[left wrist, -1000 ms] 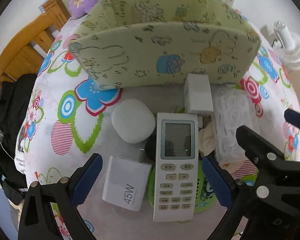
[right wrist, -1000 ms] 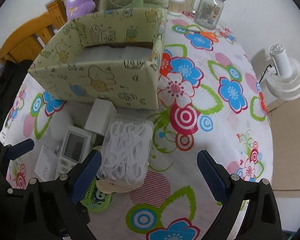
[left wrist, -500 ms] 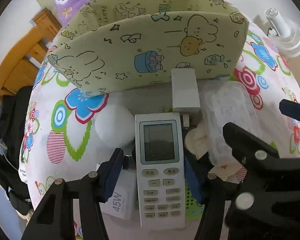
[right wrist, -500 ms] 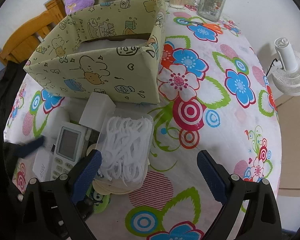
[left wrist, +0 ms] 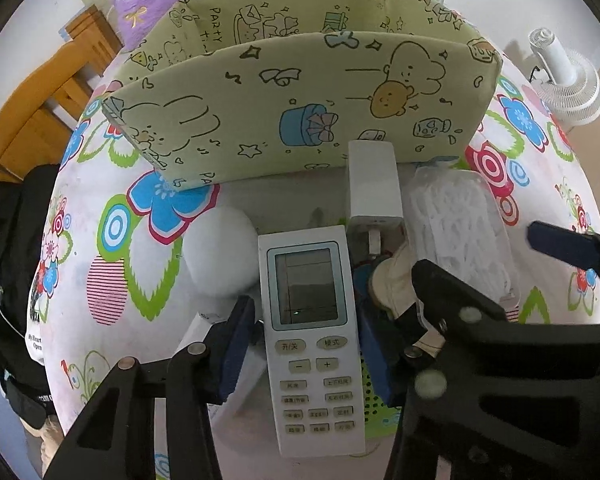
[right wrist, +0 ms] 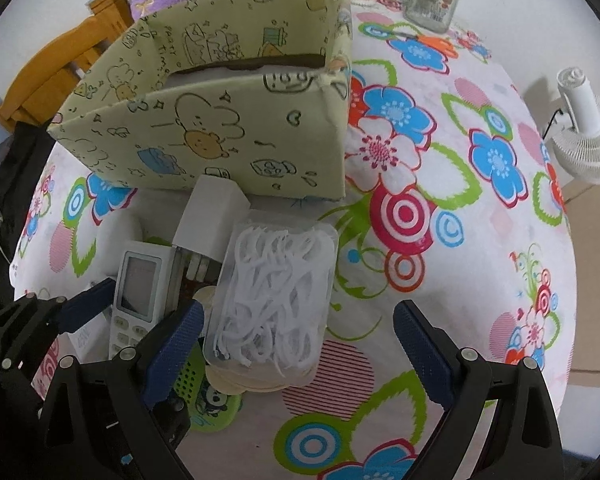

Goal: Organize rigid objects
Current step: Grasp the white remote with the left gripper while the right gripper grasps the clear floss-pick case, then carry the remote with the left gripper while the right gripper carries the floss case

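"PARTY" on cartoon-print box (left wrist: 300, 120)

Soft even light — edges fisheye-bent.

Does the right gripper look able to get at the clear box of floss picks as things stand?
Probably yes: the right gripper, jaws closing, already straddles the floss box from above, nothing covering it.
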`<state>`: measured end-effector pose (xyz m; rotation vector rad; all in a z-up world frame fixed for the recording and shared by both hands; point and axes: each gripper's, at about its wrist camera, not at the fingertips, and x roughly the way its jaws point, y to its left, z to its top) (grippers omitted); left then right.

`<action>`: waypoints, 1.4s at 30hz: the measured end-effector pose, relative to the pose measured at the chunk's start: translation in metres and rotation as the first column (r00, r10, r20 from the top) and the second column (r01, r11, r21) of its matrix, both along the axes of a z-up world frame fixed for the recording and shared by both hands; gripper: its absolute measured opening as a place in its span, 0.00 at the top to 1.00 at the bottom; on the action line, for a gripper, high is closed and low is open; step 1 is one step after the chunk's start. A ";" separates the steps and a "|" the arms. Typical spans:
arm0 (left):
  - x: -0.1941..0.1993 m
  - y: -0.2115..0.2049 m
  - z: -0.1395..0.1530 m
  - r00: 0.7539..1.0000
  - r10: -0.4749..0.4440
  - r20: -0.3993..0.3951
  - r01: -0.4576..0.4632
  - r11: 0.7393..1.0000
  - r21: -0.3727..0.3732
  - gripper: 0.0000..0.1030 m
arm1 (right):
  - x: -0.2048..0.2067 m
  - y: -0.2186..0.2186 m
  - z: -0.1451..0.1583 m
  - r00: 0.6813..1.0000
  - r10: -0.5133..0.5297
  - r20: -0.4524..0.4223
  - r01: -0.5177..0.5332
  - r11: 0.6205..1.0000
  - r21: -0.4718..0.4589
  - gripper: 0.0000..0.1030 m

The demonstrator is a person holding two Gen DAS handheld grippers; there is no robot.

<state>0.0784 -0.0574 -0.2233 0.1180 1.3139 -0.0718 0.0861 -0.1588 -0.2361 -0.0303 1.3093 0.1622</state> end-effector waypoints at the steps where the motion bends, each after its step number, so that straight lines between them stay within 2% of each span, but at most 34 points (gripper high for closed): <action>1: -0.004 -0.004 -0.001 1.000 -0.001 0.002 0.001 1.000 0.003 0.48 | 0.000 0.001 -0.002 1.000 -0.001 -0.007 0.001 1.000 0.000 0.16; 2: -0.004 -0.004 -0.002 1.000 -0.004 0.006 0.004 1.000 0.008 0.48 | 0.001 0.001 -0.004 1.000 -0.005 -0.019 0.005 1.000 0.004 0.18; 6: -0.006 -0.007 -0.004 1.000 0.003 0.007 -0.003 1.000 0.004 0.48 | 0.001 0.003 -0.011 0.999 -0.023 -0.046 0.025 0.999 0.035 0.39; 11: -0.005 -0.008 -0.006 1.000 0.000 0.022 -0.001 1.000 0.003 0.51 | 0.002 0.003 -0.009 0.999 -0.028 -0.035 0.029 0.999 0.022 0.40; 12: -0.004 -0.008 -0.006 1.000 -0.002 0.017 0.002 1.000 -0.012 0.56 | 0.002 0.003 -0.008 0.999 -0.028 -0.033 0.028 0.999 0.015 0.40; 16: 0.000 -0.006 -0.006 1.000 0.018 -0.001 -0.018 0.999 -0.046 0.56 | 0.001 -0.001 -0.002 1.000 -0.022 -0.008 0.022 1.000 -0.017 0.40; 22: 0.004 0.002 -0.004 0.999 0.039 -0.018 -0.040 0.997 -0.069 0.56 | 0.002 -0.007 0.010 1.000 -0.017 0.013 0.017 1.000 -0.015 0.40; 32: 0.006 0.014 0.017 0.998 0.065 -0.004 -0.065 0.994 -0.084 0.56 | 0.001 -0.015 0.022 0.999 -0.007 0.050 0.007 1.000 -0.009 0.41; 42: 0.010 0.022 0.046 0.994 0.094 0.049 -0.090 0.993 -0.077 0.56 | -0.005 -0.015 0.043 0.997 0.010 0.082 -0.010 1.000 -0.011 0.41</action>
